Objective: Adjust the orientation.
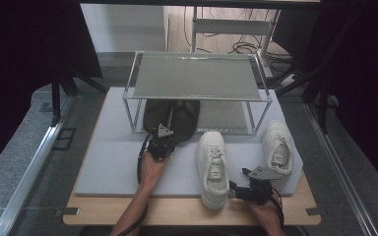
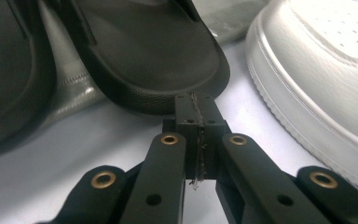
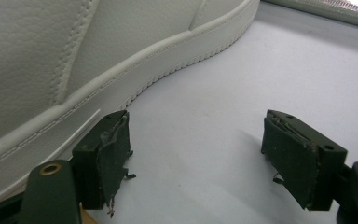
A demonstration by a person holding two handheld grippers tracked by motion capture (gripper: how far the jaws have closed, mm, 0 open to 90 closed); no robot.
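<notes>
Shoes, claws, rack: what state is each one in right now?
Left gripper: shut, empty, tips at a sandal's heel.
Right gripper: open, empty, beside the near sneaker.
Sandals: half under the rack.
Near sneaker: upright on the mat.
Far sneaker: upright.
Rack: top shelf bare.

Shut hand-held gripper (image 2: pixel 196 105) at black sandal (image 2: pixel 149 56)

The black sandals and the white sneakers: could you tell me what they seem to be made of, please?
The black sandals: probably moulded foam or rubber, matte, going by the finely pebbled one-piece sole edge with no seams. The white sneakers: leather or a synthetic look-alike, judging by the grained, stitched upper with a soft sheen; the ribbed sole rim below looks like smooth rubber.
</notes>
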